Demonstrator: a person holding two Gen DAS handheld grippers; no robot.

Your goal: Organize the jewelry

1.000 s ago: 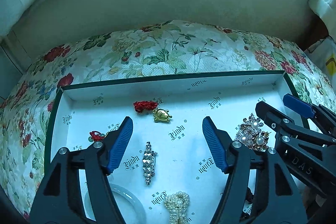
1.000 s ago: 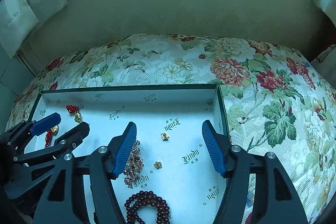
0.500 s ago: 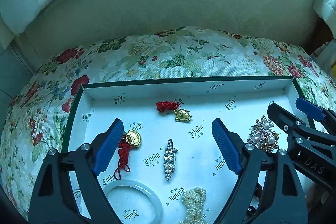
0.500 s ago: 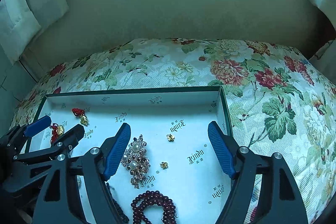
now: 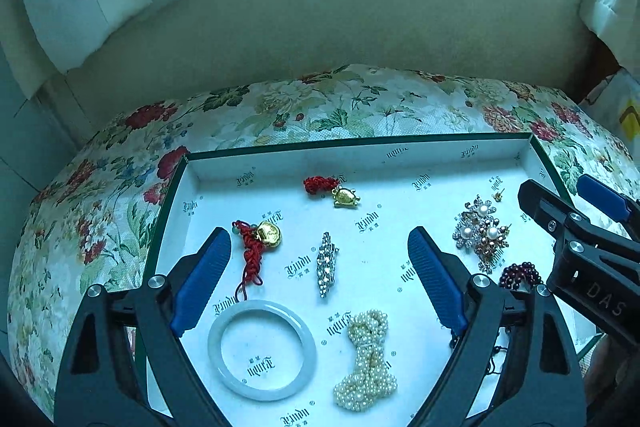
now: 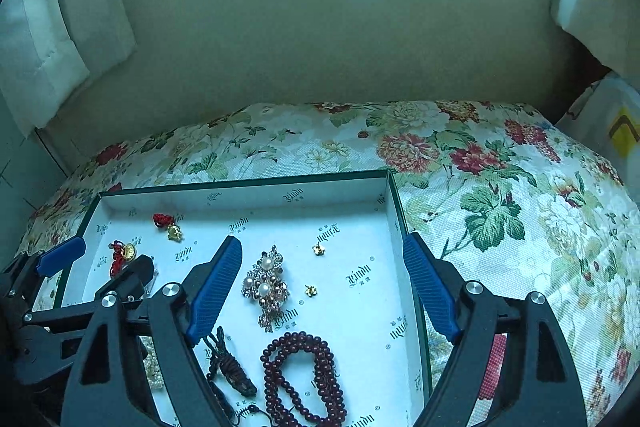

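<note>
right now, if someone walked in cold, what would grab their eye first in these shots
First, the shallow white tray on the floral cushion, strewn with jewelry. The pale jade bangle lies near the front beside a bunched pearl strand, while the pearl-and-crystal brooch glitters mid-tray above dark red beads. Both grippers, left and right, hover open, holding nothing.

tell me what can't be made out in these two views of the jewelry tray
- Dark red bead string: right wrist view, its near end is cut off by the bottom edge.
- Black cord piece: right wrist view, partly behind a right gripper finger.
- Two tiny gold studs: too small to identify.
- Tray near side: left wrist view, hidden by the left gripper.
</note>
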